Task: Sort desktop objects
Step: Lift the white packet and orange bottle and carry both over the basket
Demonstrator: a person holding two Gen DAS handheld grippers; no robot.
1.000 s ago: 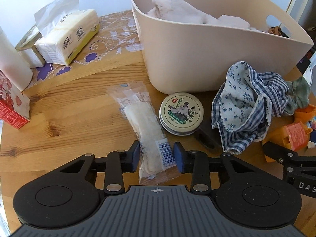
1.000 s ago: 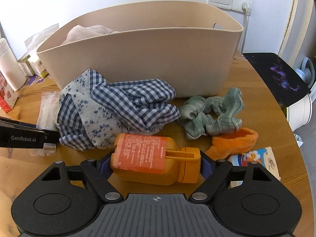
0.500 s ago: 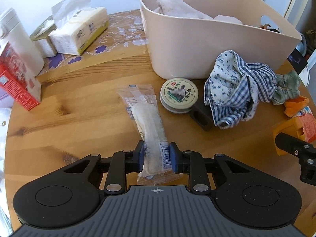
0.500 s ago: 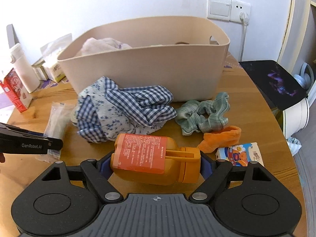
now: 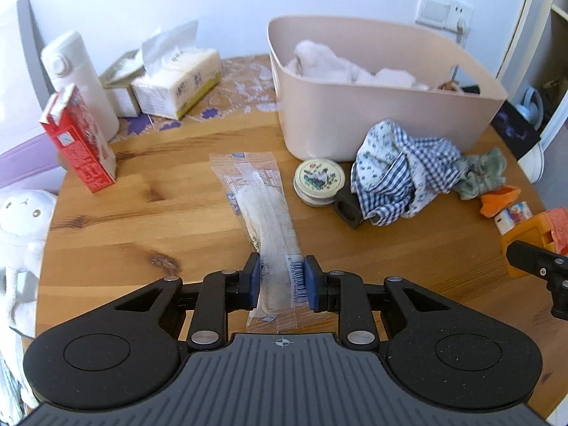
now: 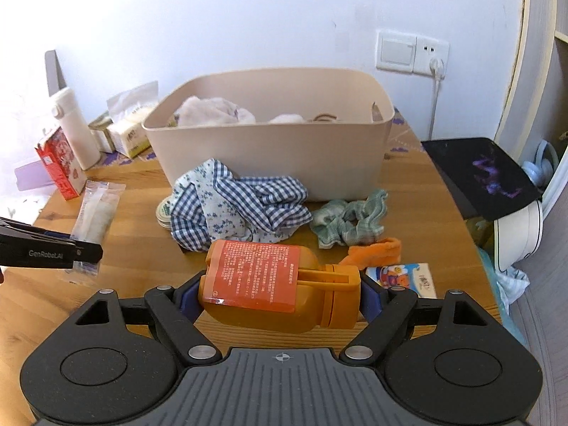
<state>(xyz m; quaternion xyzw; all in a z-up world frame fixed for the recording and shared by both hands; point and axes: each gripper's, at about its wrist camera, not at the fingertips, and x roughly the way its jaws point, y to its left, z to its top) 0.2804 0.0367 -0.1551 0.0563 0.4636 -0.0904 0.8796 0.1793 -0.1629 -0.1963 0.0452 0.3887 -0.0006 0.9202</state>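
The left gripper [image 5: 280, 280] pinches the near end of a clear-wrapped snack packet [image 5: 264, 213] over the wooden table [image 5: 142, 220]. The right gripper [image 6: 280, 294] clamps an orange bottle [image 6: 273, 293] lengthwise. Both picks look made; next, each likely needs carrying over the beige bin [image 6: 269, 156] rim before release.

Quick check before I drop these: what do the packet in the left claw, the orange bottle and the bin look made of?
Packet: thin clear plastic film, glossy and crinkled, contents visible through it. Orange bottle: probably rigid opaque plastic, smooth, with a glossy printed label and a moulded flip cap. Bin: looks like matte beige moulded plastic, with seamless rounded walls and a cut-out handle.
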